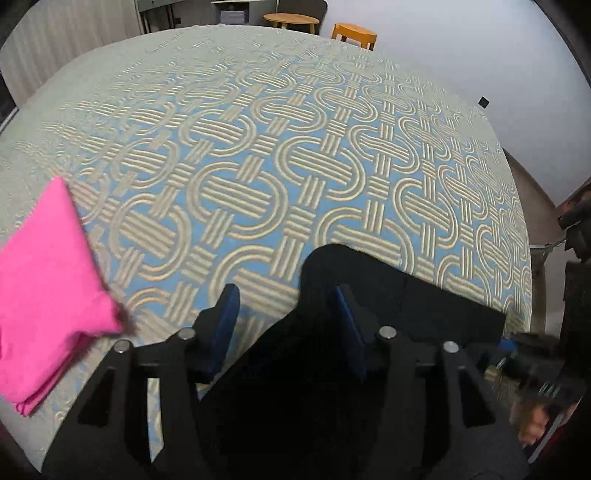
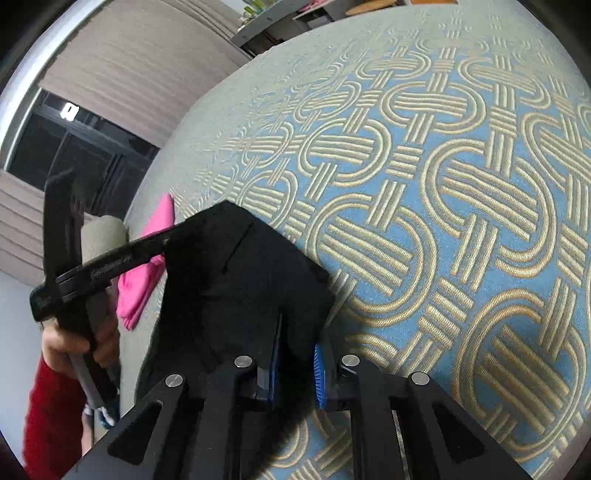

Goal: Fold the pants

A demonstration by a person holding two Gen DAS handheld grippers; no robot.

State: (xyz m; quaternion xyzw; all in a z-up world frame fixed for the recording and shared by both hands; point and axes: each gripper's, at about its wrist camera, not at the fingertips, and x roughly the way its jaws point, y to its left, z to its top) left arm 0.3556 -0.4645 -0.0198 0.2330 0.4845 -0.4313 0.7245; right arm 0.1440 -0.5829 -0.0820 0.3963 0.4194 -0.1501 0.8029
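Note:
The black pants (image 1: 406, 302) lie folded into a thick pad on the patterned bed cover (image 1: 258, 147). In the left wrist view my left gripper (image 1: 286, 325) stands open over the pad's near left edge; black cloth reaches up between its blue pads, and the left pad is clear of it. In the right wrist view my right gripper (image 2: 297, 360) is shut on the near edge of the black pants (image 2: 240, 280), with cloth pinched between the blue pads. The far corner of the pad points away across the bed cover (image 2: 443, 184).
A folded pink cloth (image 1: 48, 280) lies on the bed to the left of the pants, also seen as the pink cloth (image 2: 147, 273). A hand (image 2: 70, 343) with a red sleeve holds the other gripper. Beyond the bed stand a wooden stool (image 1: 354, 33) and a round table (image 1: 291, 18).

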